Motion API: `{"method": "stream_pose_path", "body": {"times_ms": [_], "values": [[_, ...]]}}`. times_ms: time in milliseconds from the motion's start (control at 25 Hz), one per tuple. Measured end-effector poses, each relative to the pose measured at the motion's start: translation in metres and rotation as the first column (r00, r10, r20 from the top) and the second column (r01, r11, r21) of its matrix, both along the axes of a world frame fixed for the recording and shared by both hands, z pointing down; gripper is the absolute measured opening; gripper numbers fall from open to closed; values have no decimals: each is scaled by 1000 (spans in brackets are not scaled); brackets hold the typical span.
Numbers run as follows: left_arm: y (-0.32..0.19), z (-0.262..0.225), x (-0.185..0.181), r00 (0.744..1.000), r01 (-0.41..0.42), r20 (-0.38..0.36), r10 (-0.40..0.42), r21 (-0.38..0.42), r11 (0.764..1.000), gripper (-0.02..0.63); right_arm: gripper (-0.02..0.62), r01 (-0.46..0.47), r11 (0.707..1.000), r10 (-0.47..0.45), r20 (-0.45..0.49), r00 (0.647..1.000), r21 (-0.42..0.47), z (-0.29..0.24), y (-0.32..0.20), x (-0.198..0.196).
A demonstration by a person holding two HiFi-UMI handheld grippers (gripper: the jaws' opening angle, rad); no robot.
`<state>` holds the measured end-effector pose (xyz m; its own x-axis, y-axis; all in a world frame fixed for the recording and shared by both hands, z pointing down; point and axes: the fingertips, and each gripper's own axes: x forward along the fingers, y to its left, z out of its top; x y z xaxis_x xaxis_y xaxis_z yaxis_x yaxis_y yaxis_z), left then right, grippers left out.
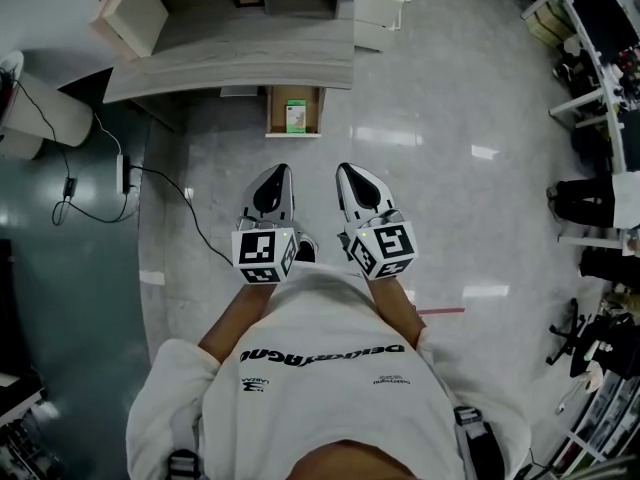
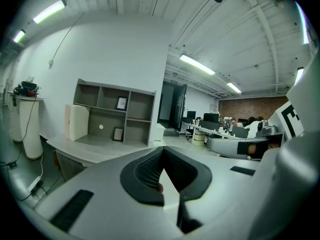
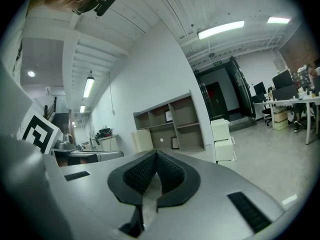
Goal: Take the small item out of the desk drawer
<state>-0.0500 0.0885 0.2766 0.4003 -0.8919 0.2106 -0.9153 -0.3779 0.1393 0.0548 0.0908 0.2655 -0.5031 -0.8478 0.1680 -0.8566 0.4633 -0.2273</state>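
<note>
Bright ceiling tubes [image 2: 197,64] glare off floor [image 1: 440,138]; fisheye edges.

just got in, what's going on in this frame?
A person stands facing a desk, holding a two-jaw gripper in each hand. The left gripper and the right gripper are both shut and empty, held side by side in front of the body, short of the desk. The drawer under the desk edge is pulled open, and a small green and white item lies inside it. Nothing has been grasped yet; the reach into the drawer is not yet made.
</note>
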Motion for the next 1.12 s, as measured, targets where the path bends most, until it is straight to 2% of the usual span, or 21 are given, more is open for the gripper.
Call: {"method": "stream_pose_path", "body": {"times_ms": [200, 440, 800, 1120], "values": [[-51, 6, -6, 1000, -28, -8, 28, -19, 999, 15, 31, 1, 1000, -1, -28, 1000, -8, 2, -48, -14], [-95, 25, -7, 996, -78, -42, 75, -88, 993, 15, 31, -37, 999, 35, -55, 998, -29, 6, -89, -14], [-121, 40, -11, 996, -89, -35, 85, -127, 988, 15, 31, -55, 997, 50, -74, 996, -60, 18, -111, -16], [-131, 65, -15, 999, -49, 1, 50, -180, 982, 15, 31, -57, 990, 51, -48, 998, -132, 47, -129, -15]]}}
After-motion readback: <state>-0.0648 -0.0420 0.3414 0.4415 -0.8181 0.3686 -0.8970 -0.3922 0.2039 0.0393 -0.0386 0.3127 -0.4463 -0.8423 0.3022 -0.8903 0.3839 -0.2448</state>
